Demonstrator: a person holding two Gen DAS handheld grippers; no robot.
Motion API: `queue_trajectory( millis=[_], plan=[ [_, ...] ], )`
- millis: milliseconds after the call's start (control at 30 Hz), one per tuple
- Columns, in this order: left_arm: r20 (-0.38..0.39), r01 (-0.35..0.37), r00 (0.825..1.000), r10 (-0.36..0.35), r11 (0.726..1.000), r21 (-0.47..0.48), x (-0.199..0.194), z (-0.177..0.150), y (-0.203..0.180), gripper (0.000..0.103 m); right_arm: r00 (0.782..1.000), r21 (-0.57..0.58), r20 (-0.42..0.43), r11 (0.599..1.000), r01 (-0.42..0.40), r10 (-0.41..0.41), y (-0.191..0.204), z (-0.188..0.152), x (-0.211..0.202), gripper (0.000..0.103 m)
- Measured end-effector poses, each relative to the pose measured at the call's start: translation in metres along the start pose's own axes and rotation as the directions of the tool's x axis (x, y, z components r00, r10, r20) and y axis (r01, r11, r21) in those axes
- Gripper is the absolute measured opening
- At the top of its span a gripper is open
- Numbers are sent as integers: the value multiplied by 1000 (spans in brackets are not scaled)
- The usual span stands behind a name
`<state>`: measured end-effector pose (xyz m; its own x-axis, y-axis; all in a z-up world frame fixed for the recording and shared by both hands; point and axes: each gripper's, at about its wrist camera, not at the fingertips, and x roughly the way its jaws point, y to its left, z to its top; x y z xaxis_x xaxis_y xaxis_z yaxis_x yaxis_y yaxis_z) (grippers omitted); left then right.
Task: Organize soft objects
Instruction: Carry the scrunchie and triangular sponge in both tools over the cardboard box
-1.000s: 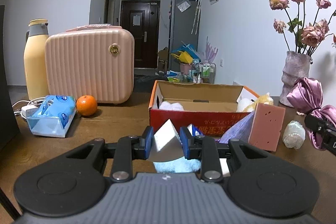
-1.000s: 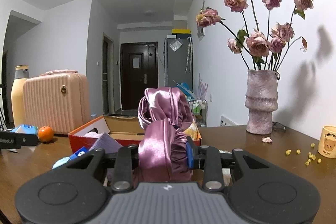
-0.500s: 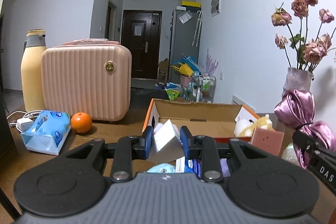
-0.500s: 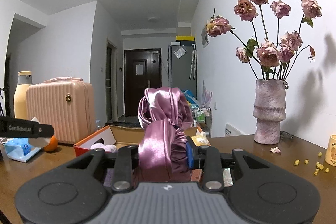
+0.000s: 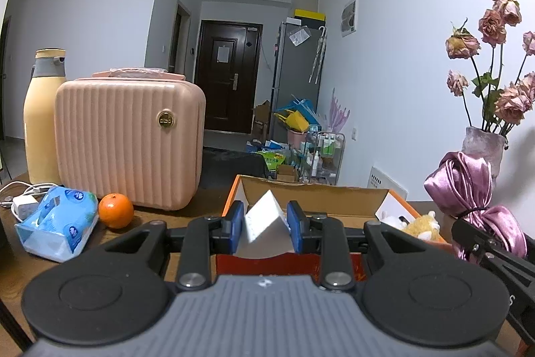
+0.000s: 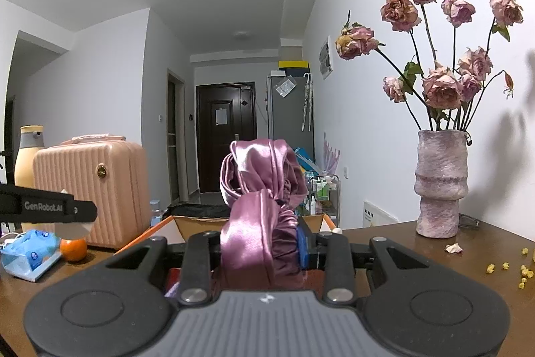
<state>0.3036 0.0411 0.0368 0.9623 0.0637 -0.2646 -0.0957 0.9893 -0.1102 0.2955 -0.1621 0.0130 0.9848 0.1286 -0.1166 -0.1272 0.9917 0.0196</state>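
Cardboard of the open orange-sided box (image 5: 334, 199) is largely hidden behind both grippers; only a yellow plush toy (image 5: 419, 223) and something white beside it show inside at the right end, the rest being out of sight. The left gripper (image 5: 265, 228) clamps a white foam wedge (image 5: 264, 230) in front of the box. The right gripper (image 6: 264, 243) pinches a bunched purple satin cloth (image 6: 260, 206), its left pad covered by the fabric.

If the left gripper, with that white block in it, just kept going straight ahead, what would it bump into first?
Probably the open orange cardboard box: the left gripper, shut on the white foam wedge, points slightly downward over its near wall. Depth is unclear, so it might pass into the box's interior.
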Motion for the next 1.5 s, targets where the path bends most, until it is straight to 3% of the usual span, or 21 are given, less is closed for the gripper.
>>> queue_trajectory(
  millis=[900,1500],
  plan=[
    [3,-13,1000,13,1000,-13,74,18,-3,29,1000,35,-31,999,1,0,9,9,84,31],
    [-30,-24,999,23,1000,-9,134,28,-12,29,993,35,-112,999,27,-22,15,10,156,31]
  ],
)
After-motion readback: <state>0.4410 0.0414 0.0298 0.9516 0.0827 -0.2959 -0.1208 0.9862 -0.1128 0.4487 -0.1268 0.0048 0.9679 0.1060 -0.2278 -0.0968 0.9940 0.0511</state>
